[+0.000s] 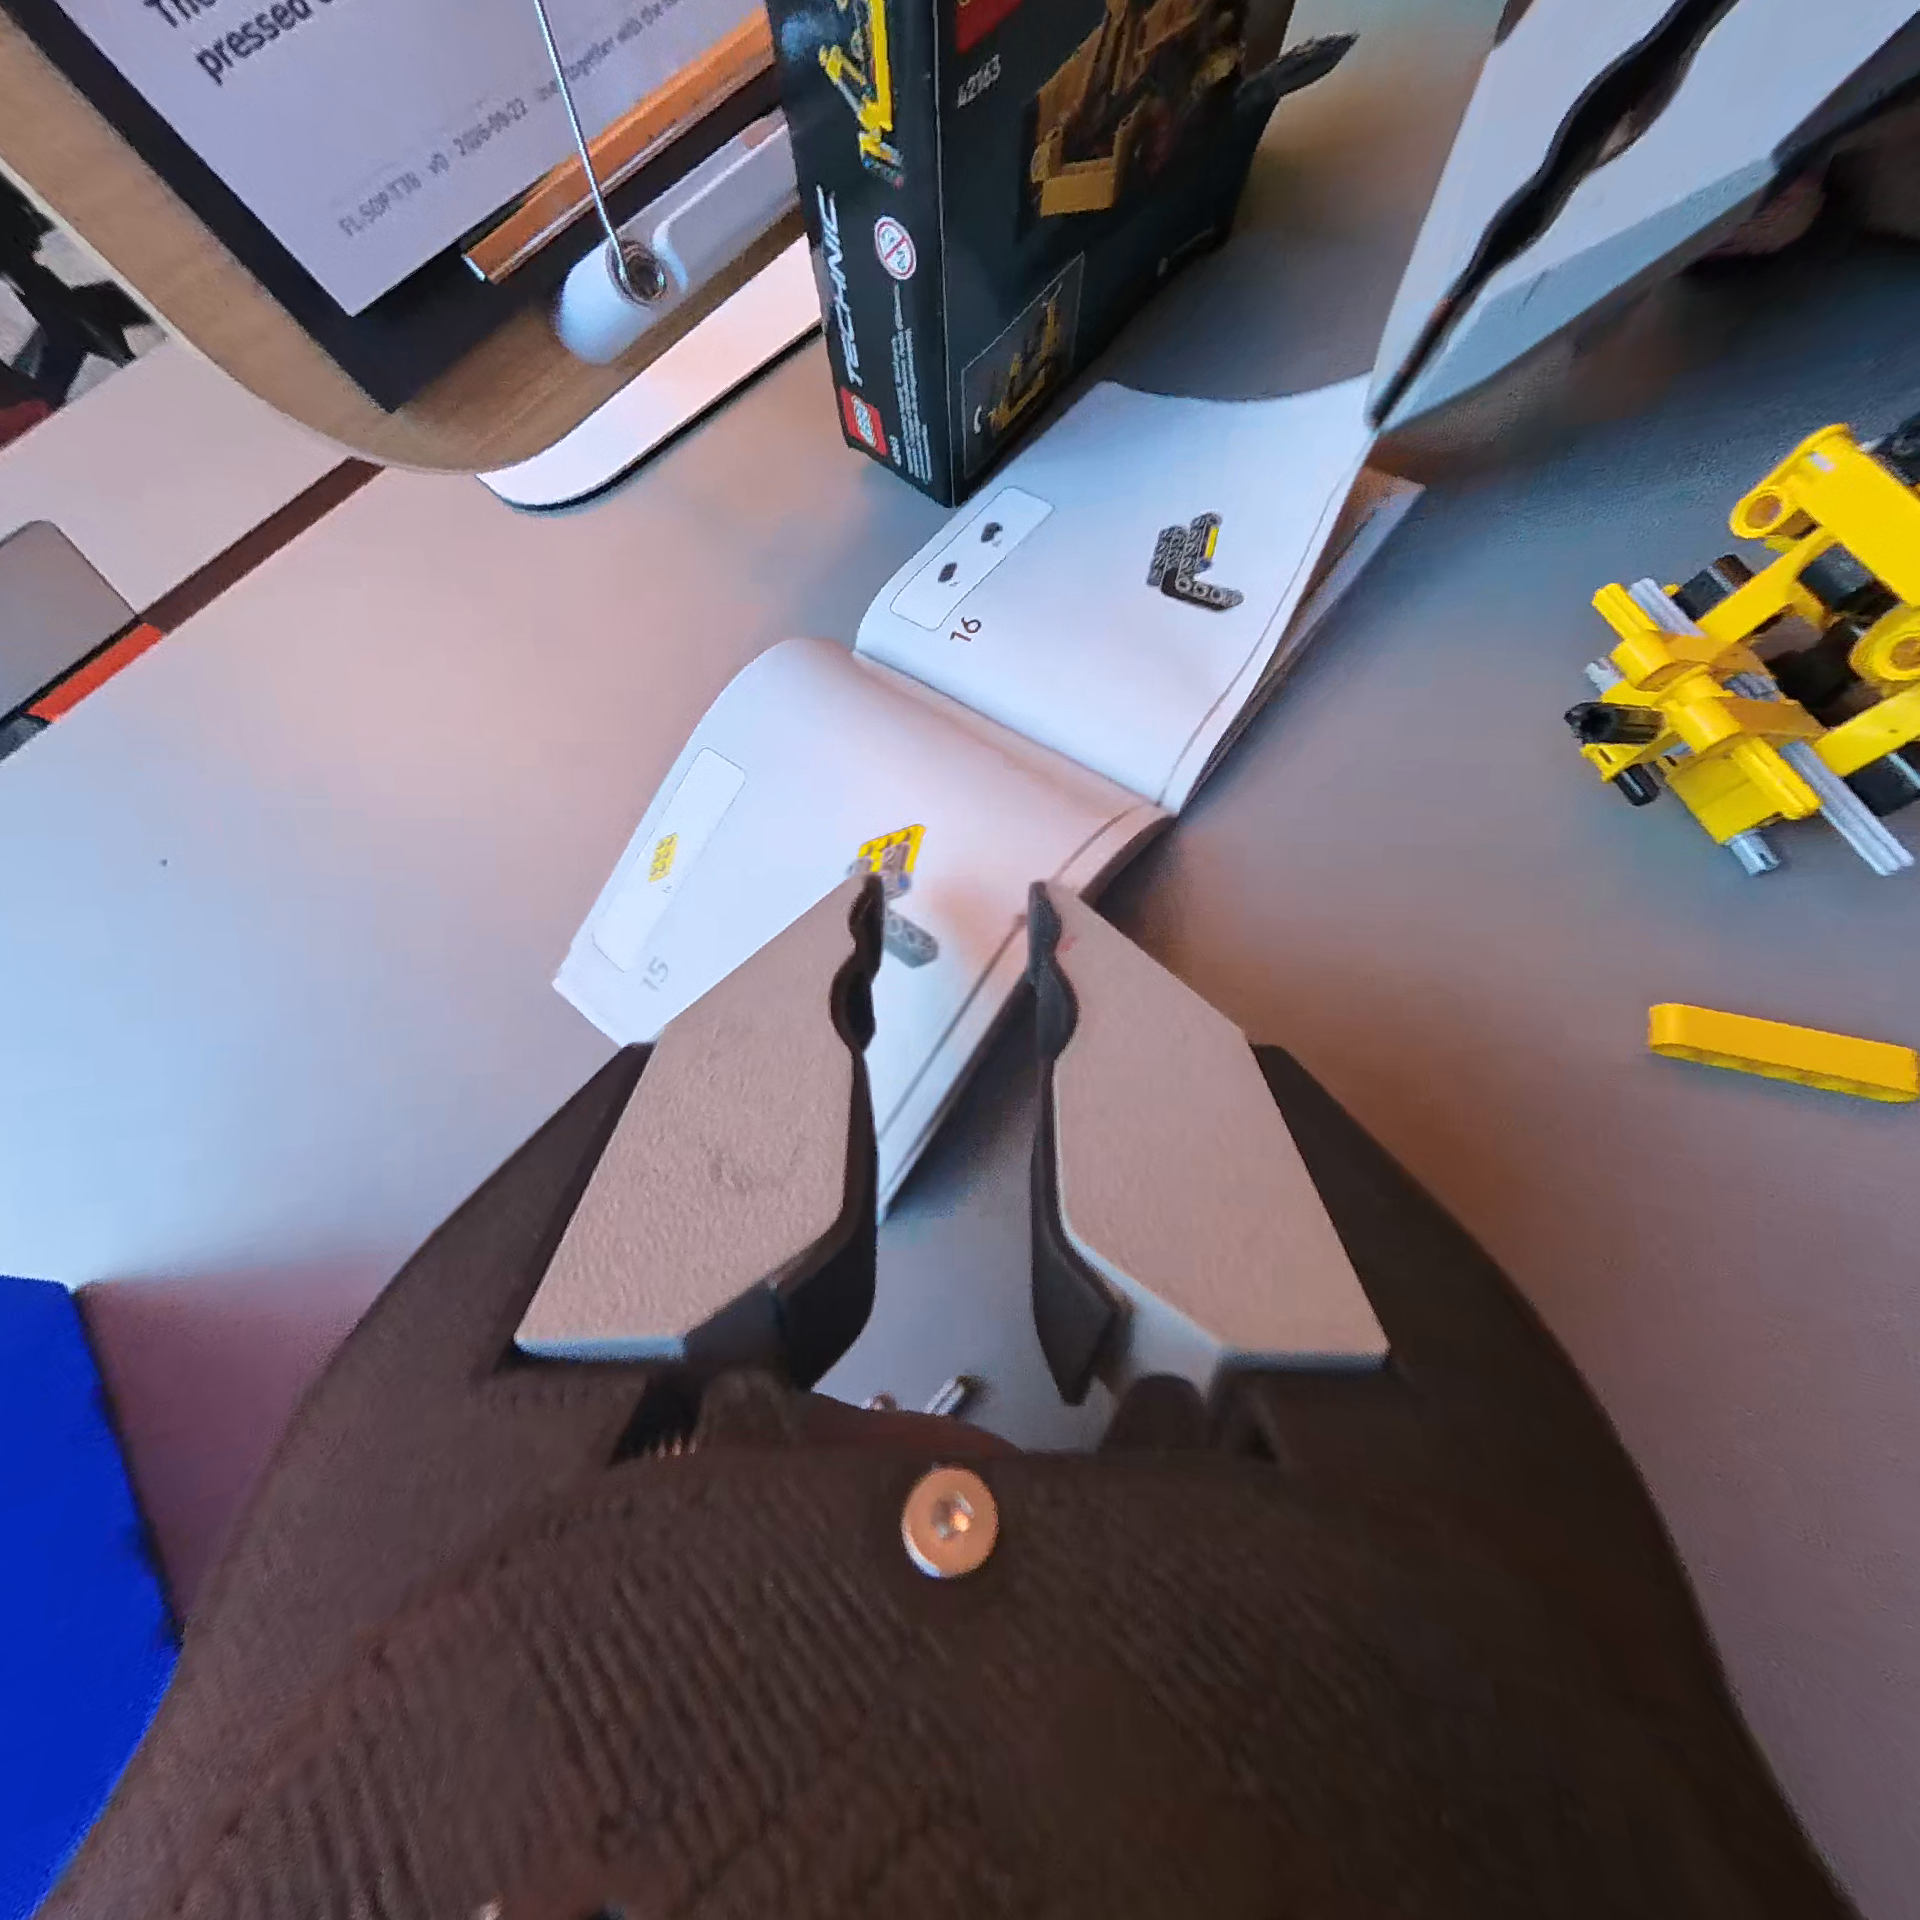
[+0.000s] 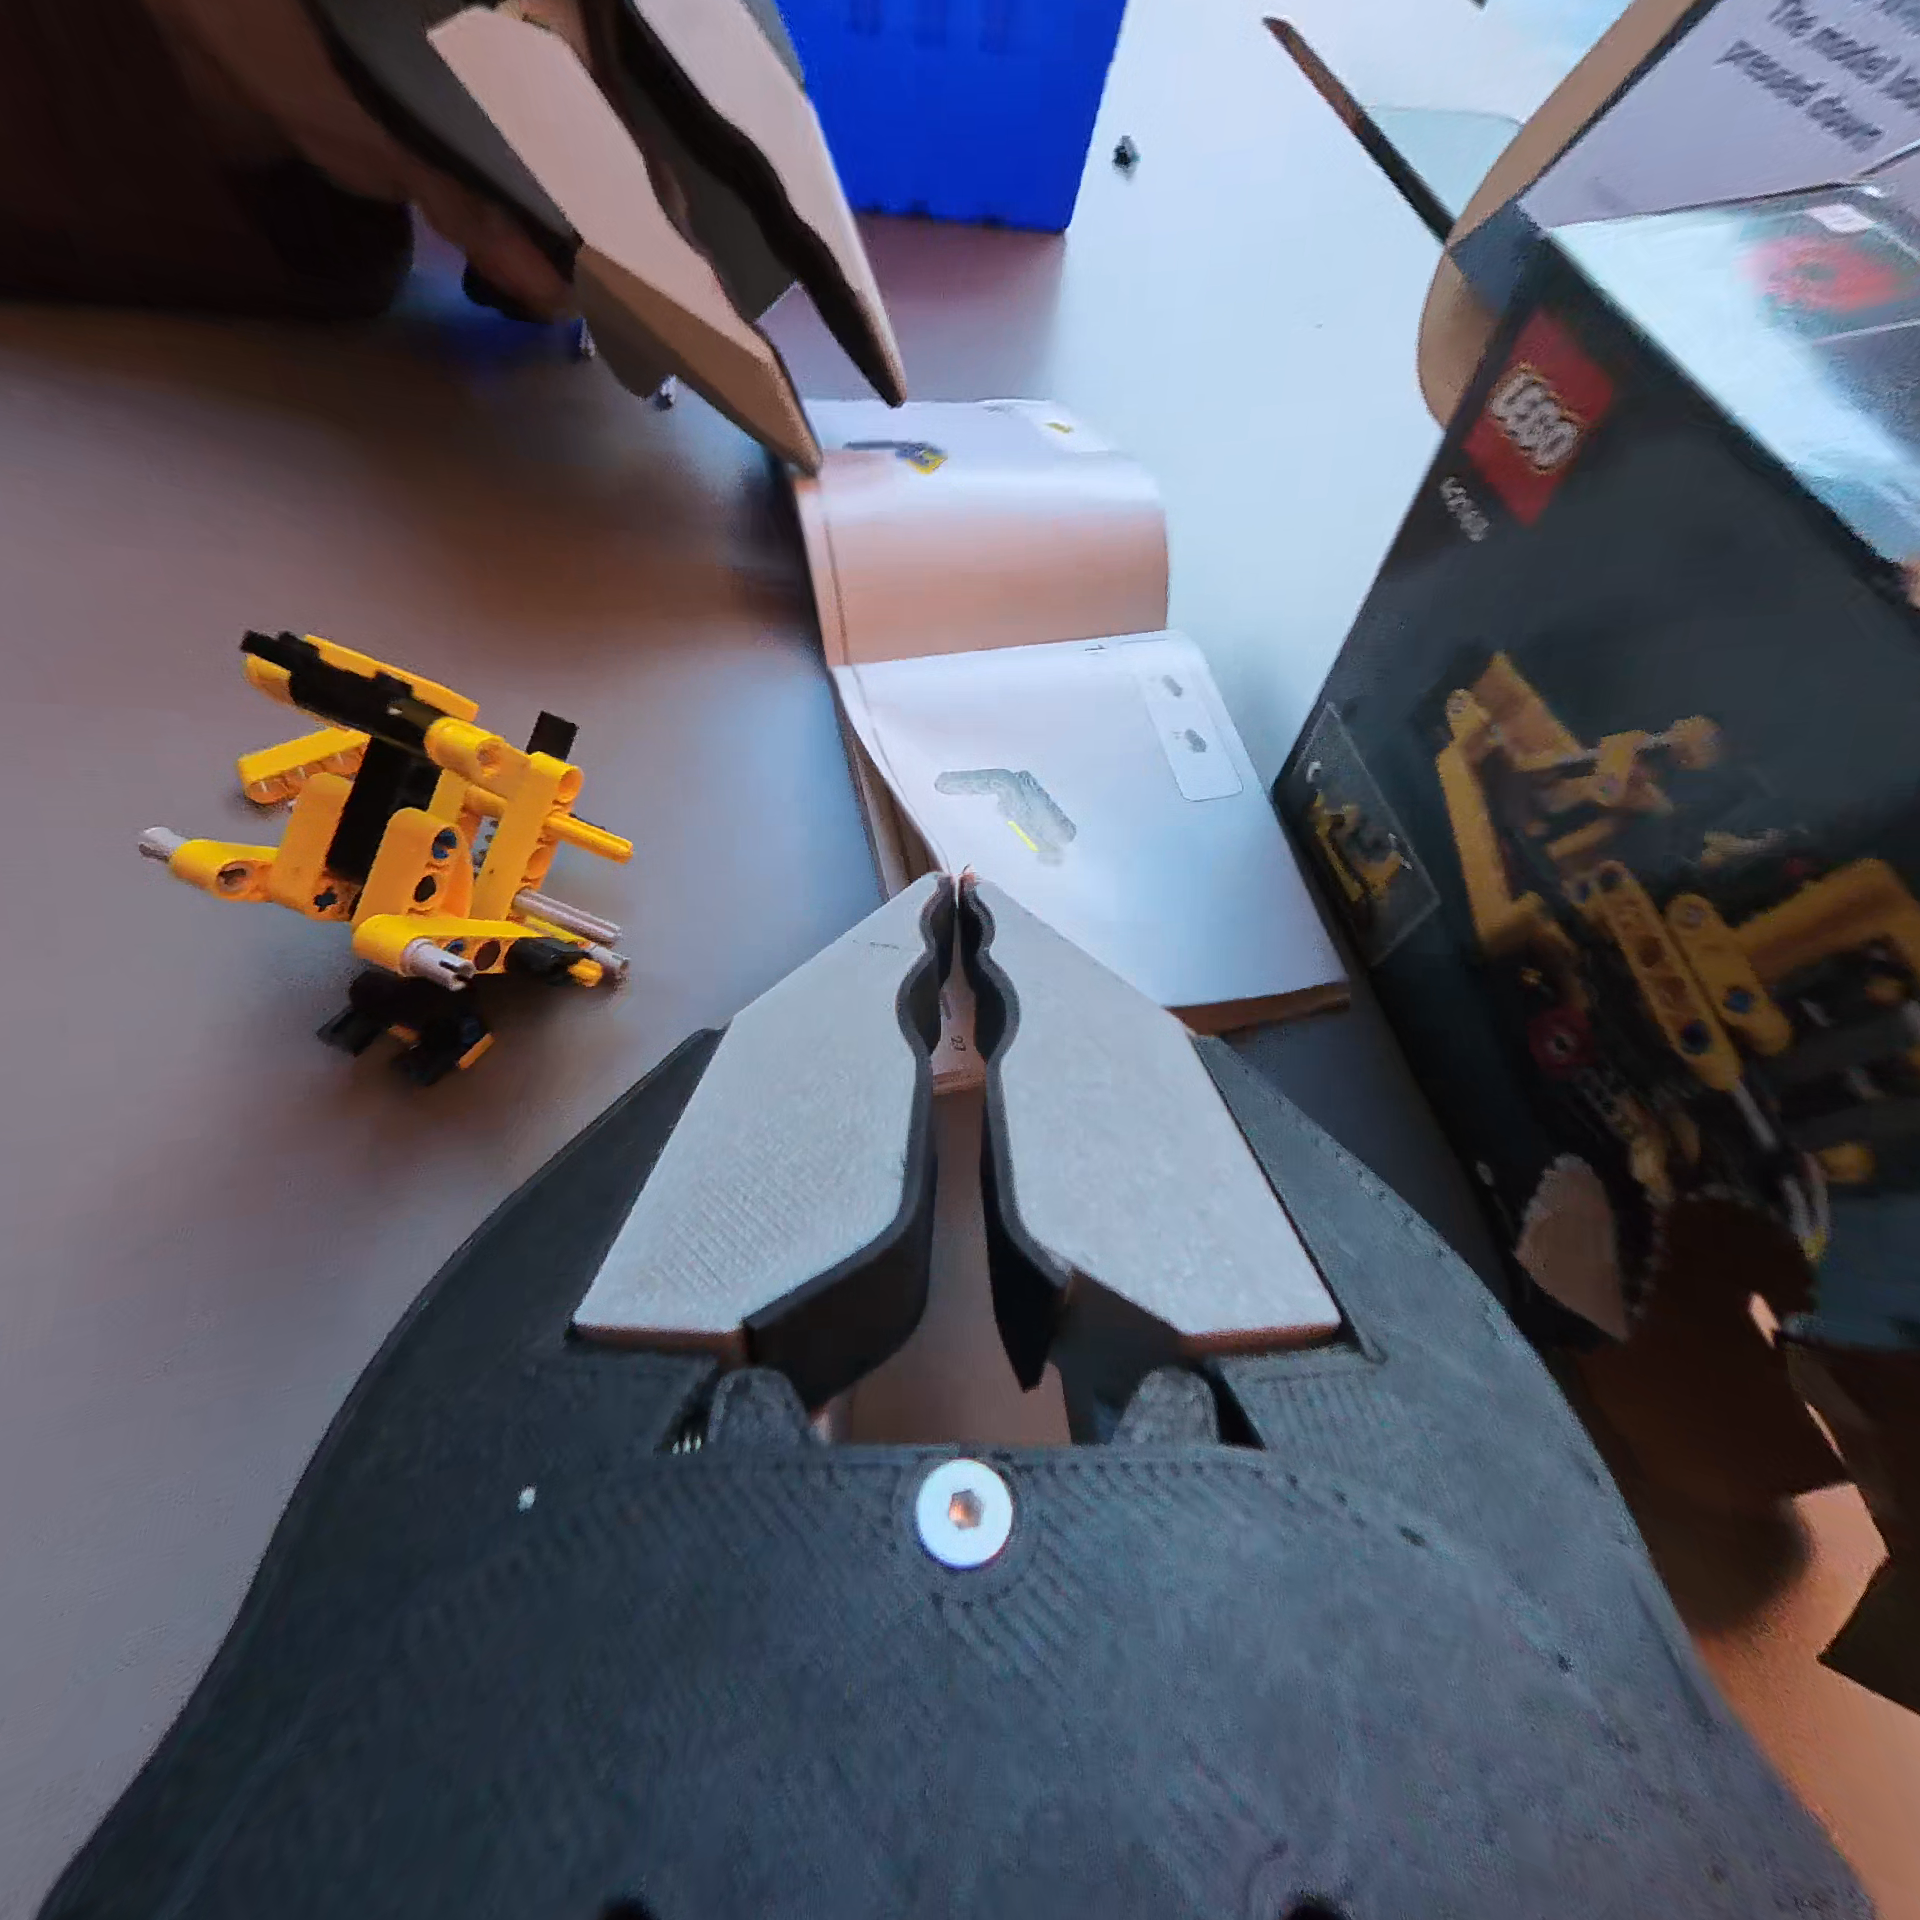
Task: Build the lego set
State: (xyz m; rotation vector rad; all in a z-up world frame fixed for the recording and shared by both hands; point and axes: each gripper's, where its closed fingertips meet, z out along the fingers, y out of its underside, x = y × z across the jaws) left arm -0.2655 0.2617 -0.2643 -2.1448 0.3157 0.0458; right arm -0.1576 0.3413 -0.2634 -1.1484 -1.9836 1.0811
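Observation:
An open instruction booklet [image 1: 831, 748] lies on the grey table [image 1: 364, 831]. My left gripper [image 1: 956, 904] is open and empty, hovering over the booklet's near page; it also shows in the right wrist view [image 2: 852, 426]. My right gripper [image 2: 954, 883] is shut on the edge of a booklet page [image 2: 1143, 883], with the tips pinching the paper. In the left wrist view that page curves up to the right gripper [image 1: 1382, 416]. A partly built yellow and black model [image 1: 1766, 707] [image 2: 416, 831] stands on the table beside the booklet. A loose yellow beam [image 1: 1782, 1049] lies near it.
The black set box [image 1: 1039, 260] [image 2: 1610, 831] stands upright behind the booklet. A printed sign on a wooden stand [image 1: 312, 156] is at the far left. A blue bin [image 2: 956, 104] [image 1: 52, 1558] sits at the table's edge. A small black piece [image 2: 1122, 154] lies near the bin. From my left tips it is roughly 30 cm to the small black piece [image 2: 1122, 154]; from my right, 45 cm.

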